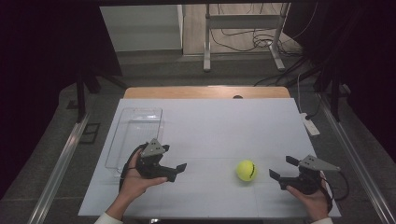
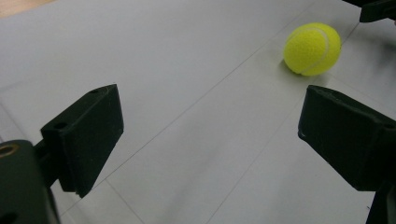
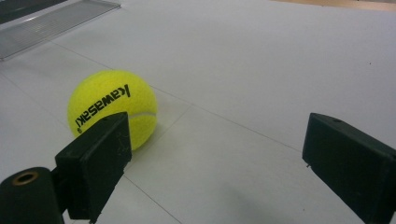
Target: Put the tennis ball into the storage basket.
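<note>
- The yellow tennis ball (image 1: 246, 170) is resting on the white counter (image 1: 210, 126), right of centre in the lower part of the high view, between the two grippers and nearer the right one.
- The left gripper (image 1: 176, 170) is sitting at lower left of centre in the high view with its fingers (image 2: 86, 135) released and nothing between them. In the left gripper view the ball (image 2: 312, 49) is lying at the upper right, well apart from the fingers.
- The right gripper (image 1: 283, 169) is sitting at the lower right of the high view, fingers (image 3: 95, 163) likewise released and holding nothing. In the right gripper view the ball (image 3: 112, 108) is showing just behind the finger at the lower left, off the centre line of the gap.
- A clear plastic tray (image 1: 135, 135) is lying at the left of the counter, beyond the left gripper.
- Risk, roll-away: the ball is lying free on a smooth surface; a finger arriving off-centre is likely to nudge it, sending it toward the counter edge.
- Risk, squeeze-out: fingers closing above or below the ball's widest part are likely to pop it out of the grip.
- Risk, collision: both grippers converging on the ball together could be striking each other.
- Risk, misplacement: a release off the tray's opening could be bouncing the ball off the tray rim.
</note>
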A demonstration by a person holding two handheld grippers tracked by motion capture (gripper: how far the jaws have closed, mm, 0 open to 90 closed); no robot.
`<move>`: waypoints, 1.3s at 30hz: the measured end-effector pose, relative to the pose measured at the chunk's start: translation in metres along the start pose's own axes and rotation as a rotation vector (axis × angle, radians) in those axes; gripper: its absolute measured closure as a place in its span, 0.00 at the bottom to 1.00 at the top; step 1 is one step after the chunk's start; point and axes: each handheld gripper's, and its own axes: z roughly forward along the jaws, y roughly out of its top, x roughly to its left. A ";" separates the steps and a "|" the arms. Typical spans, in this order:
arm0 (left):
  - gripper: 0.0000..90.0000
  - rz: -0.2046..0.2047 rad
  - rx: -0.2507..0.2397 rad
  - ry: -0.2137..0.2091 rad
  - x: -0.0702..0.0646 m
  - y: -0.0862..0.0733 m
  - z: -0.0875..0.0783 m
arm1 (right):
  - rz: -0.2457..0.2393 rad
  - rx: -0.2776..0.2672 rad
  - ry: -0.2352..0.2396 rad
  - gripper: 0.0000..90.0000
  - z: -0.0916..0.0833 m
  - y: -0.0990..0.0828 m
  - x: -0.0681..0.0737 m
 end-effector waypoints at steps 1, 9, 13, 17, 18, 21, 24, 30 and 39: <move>0.09 0.000 0.001 -0.002 0.000 0.001 0.001 | -0.001 0.000 0.000 0.09 0.000 0.000 0.000; 0.09 0.006 0.007 -0.009 -0.002 0.003 0.006 | -0.001 -0.001 0.001 0.09 0.000 0.000 0.000; 0.09 0.009 0.007 -0.014 -0.003 0.005 0.008 | -0.001 -0.001 0.002 0.09 0.000 0.000 0.000; 0.09 0.011 0.008 -0.018 -0.004 0.007 0.010 | -0.004 -0.001 0.001 0.09 0.000 0.000 0.000; 0.09 0.011 0.008 -0.018 -0.004 0.007 0.011 | -0.005 -0.001 0.001 0.09 0.000 0.000 0.000; 0.09 0.015 0.012 -0.022 -0.005 0.008 0.013 | -0.005 -0.001 0.001 0.09 0.000 0.000 0.000; 0.09 0.018 0.014 -0.025 -0.006 0.009 0.014 | -0.005 -0.001 0.002 0.09 0.001 0.000 0.000; 0.09 0.022 0.016 -0.034 -0.008 0.012 0.017 | -0.005 -0.001 0.001 0.09 0.000 0.000 0.000; 0.09 0.030 0.020 -0.045 -0.010 0.014 0.021 | -0.004 0.000 0.002 0.09 0.000 0.000 0.000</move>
